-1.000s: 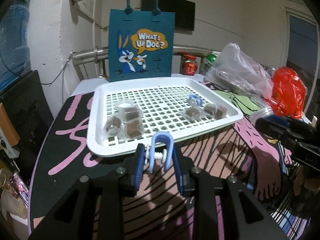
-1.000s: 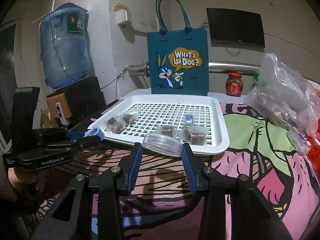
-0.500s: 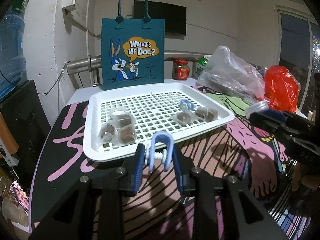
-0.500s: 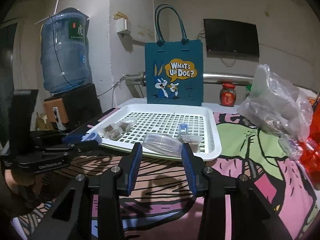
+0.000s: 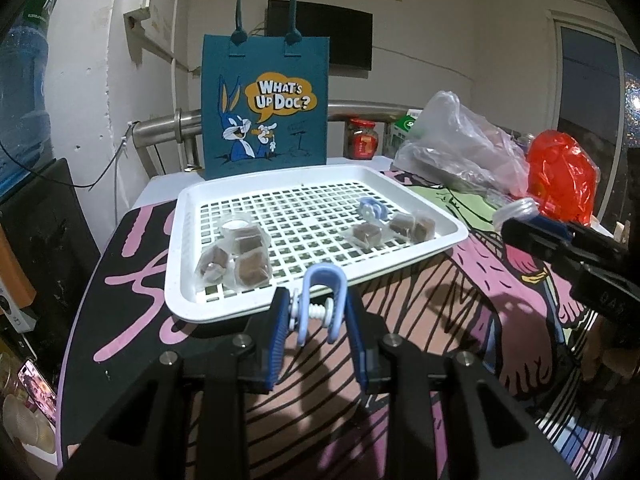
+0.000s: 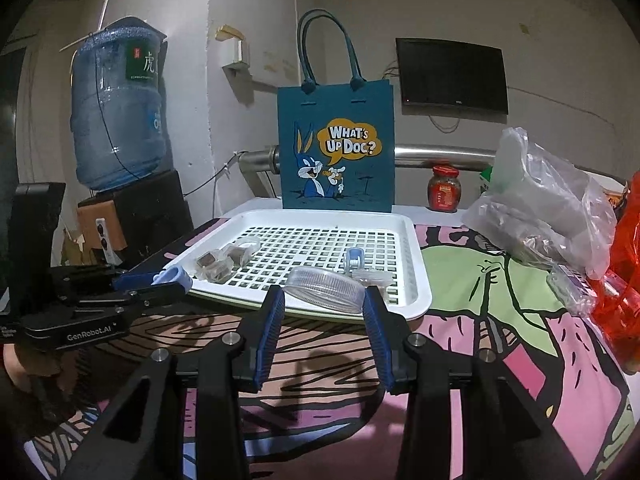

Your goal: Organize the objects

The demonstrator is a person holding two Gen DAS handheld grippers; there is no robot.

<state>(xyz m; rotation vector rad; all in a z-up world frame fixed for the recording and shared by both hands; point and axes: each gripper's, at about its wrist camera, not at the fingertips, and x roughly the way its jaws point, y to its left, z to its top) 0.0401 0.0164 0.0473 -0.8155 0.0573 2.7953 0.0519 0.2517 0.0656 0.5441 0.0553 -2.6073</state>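
Note:
My left gripper [image 5: 318,312] is shut on a light blue clothes peg [image 5: 320,302], held just before the near rim of the white slotted tray [image 5: 180,272]. My right gripper [image 6: 324,306] is shut on a clear round plastic lid [image 6: 326,289], in front of the same tray [image 6: 420,280]. The tray holds wrapped brown cubes at the left [image 5: 240,260] and right [image 5: 400,226], and a second blue peg [image 5: 372,208]. The left gripper with its peg [image 6: 172,278] shows in the right wrist view; the right gripper with its lid [image 5: 516,210] shows in the left wrist view.
A teal "What's Up Doc?" tote bag [image 5: 266,104] stands behind the tray. A clear plastic bag [image 5: 460,148], a red plastic bag [image 5: 560,180] and a red jar [image 5: 362,142] are at the right. A water bottle [image 6: 118,104] stands at the left.
Both grippers have drawn back a little from the tray and risen, keeping the peg and the lid. The tray's contents have not moved.

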